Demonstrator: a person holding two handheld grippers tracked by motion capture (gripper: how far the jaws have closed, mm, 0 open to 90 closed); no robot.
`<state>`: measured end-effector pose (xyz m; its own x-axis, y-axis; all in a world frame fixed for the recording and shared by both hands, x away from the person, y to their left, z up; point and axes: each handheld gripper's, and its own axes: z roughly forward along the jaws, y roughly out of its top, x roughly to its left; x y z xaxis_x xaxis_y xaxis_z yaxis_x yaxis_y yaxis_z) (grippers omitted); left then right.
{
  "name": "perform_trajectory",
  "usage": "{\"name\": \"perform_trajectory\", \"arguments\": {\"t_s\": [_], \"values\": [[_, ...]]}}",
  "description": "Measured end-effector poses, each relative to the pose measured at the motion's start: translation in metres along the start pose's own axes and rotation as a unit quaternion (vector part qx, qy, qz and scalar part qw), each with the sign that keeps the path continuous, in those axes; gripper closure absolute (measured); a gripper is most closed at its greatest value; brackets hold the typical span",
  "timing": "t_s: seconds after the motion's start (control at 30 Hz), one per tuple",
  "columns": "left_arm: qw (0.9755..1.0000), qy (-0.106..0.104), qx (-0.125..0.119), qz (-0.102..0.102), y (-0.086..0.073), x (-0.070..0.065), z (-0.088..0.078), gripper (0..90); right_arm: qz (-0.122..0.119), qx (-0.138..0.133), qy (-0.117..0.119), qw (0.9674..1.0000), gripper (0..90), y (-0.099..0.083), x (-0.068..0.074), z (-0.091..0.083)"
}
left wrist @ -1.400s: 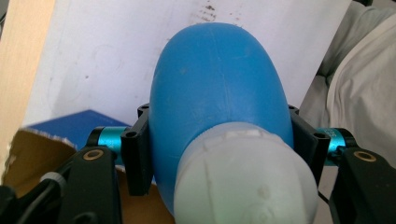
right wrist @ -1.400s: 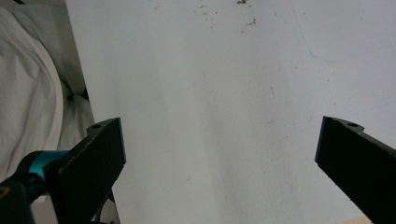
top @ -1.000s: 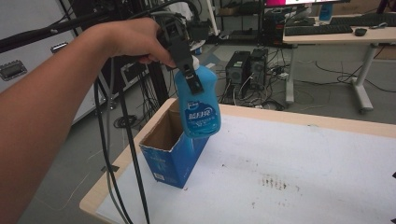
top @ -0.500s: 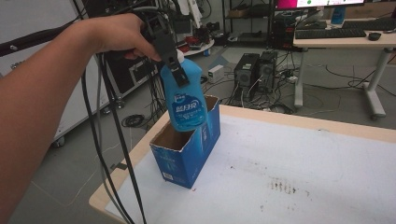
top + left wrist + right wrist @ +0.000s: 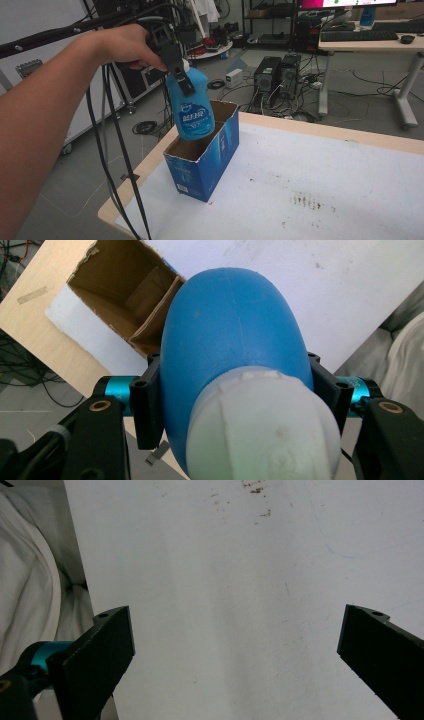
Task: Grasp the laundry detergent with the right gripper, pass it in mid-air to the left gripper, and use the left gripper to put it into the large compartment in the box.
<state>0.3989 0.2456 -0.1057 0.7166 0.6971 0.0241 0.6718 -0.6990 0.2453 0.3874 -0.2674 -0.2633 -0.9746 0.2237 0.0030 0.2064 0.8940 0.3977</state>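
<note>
A blue bottle (image 5: 193, 112) with a white cap hangs upright from my left gripper (image 5: 182, 82), which is shut on its upper body. The person's left hand holds that gripper from above. The bottle's base hovers just over the open top of a blue cardboard box (image 5: 202, 170) at the table's left corner. In the left gripper view the jaws clamp both sides of the bottle (image 5: 230, 330), with the box's brown inside (image 5: 125, 295) beyond it. My right gripper (image 5: 235, 645) stands open over the bare white table top (image 5: 225, 555) with nothing between its jaws.
The white table top (image 5: 325, 175) with a wooden rim stretches right of the box and bears a few dark stains (image 5: 307, 201). Black cables (image 5: 115, 150) hang at the table's left edge. Computer towers (image 5: 275, 77) stand on the floor behind. White cloth (image 5: 30, 595) lies beside the table edge.
The left gripper has carried the bottle from the box's far end toward the near left, so it now hangs over the middle of the box's opening. The right gripper has kept still.
</note>
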Motion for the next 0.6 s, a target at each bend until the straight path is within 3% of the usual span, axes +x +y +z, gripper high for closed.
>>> {"name": "perform_trajectory", "arguments": {"t_s": [0.43, 0.5, 0.57, 0.6], "values": [[1.0, -0.002, 0.006, 0.0, -0.014, 0.013, 0.033, 37.3, 0.004, 0.005, 0.002, 1.0, 1.1, 0.0, -0.002, 0.003], [0.9999, -0.003, 0.012, 0.002, -0.017, 0.014, 0.045, 37.3, 0.006, 0.009, 0.004, 0.9999, 1.1, 0.0, -0.002, 0.006], [0.9999, -0.003, 0.012, 0.002, -0.017, 0.014, 0.045, 37.3, 0.006, 0.009, 0.004, 0.9999, 1.1, 0.0, -0.002, 0.006], [0.9999, -0.006, 0.013, 0.001, -0.02, 0.016, 0.058, 37.3, 0.006, 0.009, 0.006, 0.9999, 1.1, 0.0, -0.002, 0.008]]}}
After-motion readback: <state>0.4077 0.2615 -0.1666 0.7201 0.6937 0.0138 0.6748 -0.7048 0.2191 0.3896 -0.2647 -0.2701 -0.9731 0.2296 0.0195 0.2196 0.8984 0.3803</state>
